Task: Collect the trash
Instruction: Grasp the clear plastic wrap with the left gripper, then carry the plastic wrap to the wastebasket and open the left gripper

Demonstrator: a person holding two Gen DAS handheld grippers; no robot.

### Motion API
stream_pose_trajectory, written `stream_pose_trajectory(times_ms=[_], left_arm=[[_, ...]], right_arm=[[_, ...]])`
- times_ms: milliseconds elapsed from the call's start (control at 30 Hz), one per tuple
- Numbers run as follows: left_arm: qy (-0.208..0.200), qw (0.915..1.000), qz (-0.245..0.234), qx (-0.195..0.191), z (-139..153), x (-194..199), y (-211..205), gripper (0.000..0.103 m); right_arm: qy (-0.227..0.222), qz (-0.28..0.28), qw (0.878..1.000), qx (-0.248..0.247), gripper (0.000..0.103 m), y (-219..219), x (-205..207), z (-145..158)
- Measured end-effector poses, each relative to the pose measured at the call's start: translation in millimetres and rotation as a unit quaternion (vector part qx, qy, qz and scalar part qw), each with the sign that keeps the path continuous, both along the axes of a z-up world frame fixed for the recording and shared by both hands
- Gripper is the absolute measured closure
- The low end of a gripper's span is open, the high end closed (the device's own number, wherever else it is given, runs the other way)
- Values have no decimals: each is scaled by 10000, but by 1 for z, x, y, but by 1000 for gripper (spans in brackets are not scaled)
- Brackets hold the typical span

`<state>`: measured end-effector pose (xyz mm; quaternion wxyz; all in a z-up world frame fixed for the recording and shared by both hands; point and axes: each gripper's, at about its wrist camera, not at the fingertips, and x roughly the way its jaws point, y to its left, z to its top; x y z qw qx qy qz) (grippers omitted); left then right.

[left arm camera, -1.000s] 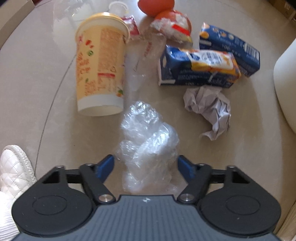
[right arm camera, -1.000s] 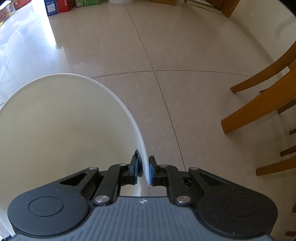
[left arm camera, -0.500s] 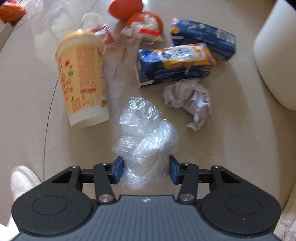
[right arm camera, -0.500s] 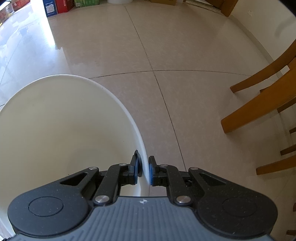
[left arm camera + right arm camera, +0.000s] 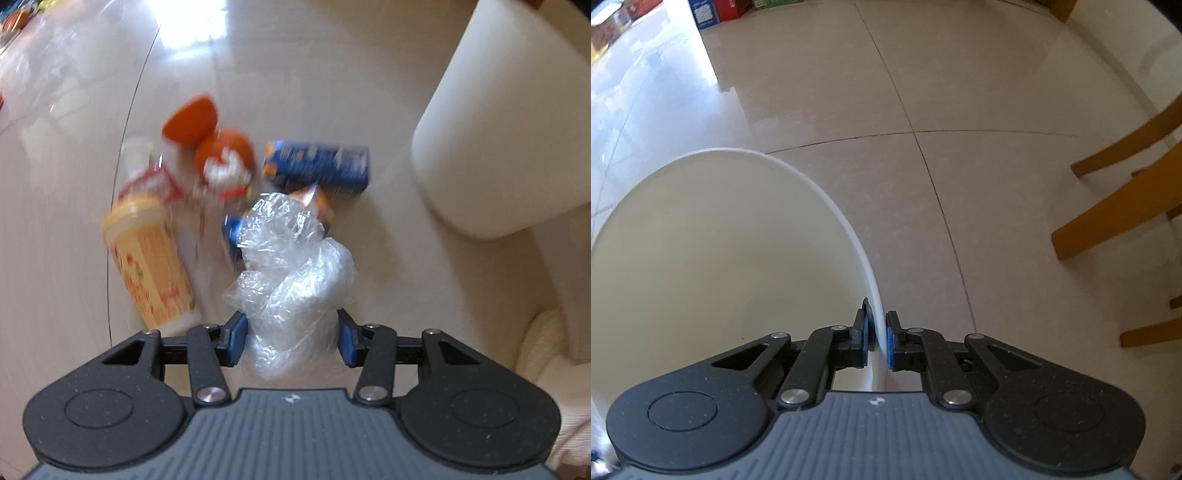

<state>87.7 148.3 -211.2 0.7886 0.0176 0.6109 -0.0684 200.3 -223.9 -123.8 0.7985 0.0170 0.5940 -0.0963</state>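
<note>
Crumpled clear plastic wrap [image 5: 291, 273] pinched between fingers [image 5: 236, 338], off floor

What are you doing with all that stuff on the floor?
Picking up trash. The left tongs have just squeezed shut on a crumpled clear plastic bag and hold it above the other litter: a yellow cup, blue cartons and orange wrappers on the tiled floor. The right tongs are clamped on the rim of a white bin, which looks empty inside.
</note>
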Motion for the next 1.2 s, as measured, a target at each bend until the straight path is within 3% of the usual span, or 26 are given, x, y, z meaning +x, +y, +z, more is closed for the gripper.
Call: stream_pose_trajectory(times_ms=[333, 600, 833, 867, 967, 1067, 1200], left_arm=[[-734, 9947, -718, -107, 112, 50, -24, 55], [-1094, 9828, -1397, -515, 181, 96, -91, 55], [-1131, 9760, -1656, -849, 187, 124, -155, 53], [-1150, 9756, -1636, -912, 182, 125, -160, 48], [-1243, 9773, -1528, -785, 182, 126, -172, 11], [-1507, 9745, -1525, -665, 182, 122, -172, 9], [-1519, 9738, -1535, -713, 181, 120, -164, 8]], right_arm=[[53, 318, 9982, -498, 90, 20, 0, 2], [57, 314, 9981, -520, 90, 22, 0, 5], [72, 135, 9993, -330, 91, 10, 1, 7], [65, 135, 9994, -319, 91, 9, 1, 7], [42, 194, 9992, -348, 91, 8, -1, 6], [24, 205, 9992, -342, 91, 9, -2, 6], [18, 179, 9994, -300, 91, 7, -3, 7]])
